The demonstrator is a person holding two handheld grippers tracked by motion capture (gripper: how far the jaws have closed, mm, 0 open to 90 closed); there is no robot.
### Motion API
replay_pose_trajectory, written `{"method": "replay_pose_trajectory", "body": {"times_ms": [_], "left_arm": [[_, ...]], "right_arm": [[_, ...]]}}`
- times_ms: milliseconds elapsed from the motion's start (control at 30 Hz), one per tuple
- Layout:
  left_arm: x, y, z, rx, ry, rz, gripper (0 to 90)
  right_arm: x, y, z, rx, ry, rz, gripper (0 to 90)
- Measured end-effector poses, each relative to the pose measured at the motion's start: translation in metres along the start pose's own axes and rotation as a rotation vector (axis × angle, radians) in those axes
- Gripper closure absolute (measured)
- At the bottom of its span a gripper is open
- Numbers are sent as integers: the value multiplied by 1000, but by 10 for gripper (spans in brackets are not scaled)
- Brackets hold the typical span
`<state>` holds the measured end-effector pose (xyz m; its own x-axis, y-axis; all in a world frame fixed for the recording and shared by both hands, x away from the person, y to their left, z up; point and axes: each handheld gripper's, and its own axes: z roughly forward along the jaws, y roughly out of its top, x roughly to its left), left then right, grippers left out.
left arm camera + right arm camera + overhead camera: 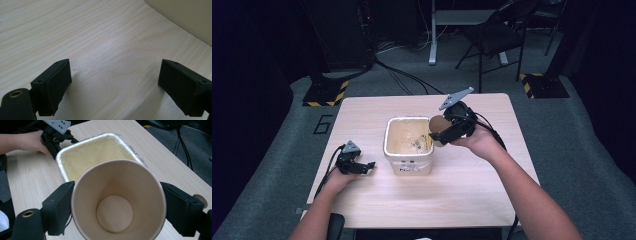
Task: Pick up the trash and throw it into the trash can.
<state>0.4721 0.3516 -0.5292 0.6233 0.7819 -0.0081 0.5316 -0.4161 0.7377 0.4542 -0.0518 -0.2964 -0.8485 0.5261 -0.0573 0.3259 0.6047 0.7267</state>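
Note:
A brown paper cup (117,202) sits between the jaws of my right gripper (117,207), which is shut on it; the cup's inside looks empty. In the high view the right gripper (443,131) holds the cup (437,124) tipped over the right rim of a square cream tub (408,145) lined with plastic film. The tub (97,150) lies just beyond the cup in the right gripper view. My left gripper (367,166) rests on the table left of the tub. Its jaws (113,85) stand wide open over bare wood with nothing between them.
The light wooden table (462,190) has free room in front of and behind the tub. A corner of the tub's wall (185,15) shows at the top right of the left gripper view. A folding chair (497,35) and cables stand on the floor beyond.

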Motion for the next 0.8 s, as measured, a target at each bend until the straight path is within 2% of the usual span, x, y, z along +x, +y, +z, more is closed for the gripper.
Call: {"method": "replay_pose_trajectory", "body": {"times_ms": [433, 600, 800], "left_arm": [[0, 0, 0, 0, 0, 0, 113], [0, 0, 0, 2, -1, 4, 113], [0, 0, 0, 0, -3, -1, 113]], "right_arm": [[-4, 25, 11, -9, 6, -34, 171], [-1, 35, 17, -8, 16, -26, 171], [2, 43, 27, -16, 25, -40, 171]]}}
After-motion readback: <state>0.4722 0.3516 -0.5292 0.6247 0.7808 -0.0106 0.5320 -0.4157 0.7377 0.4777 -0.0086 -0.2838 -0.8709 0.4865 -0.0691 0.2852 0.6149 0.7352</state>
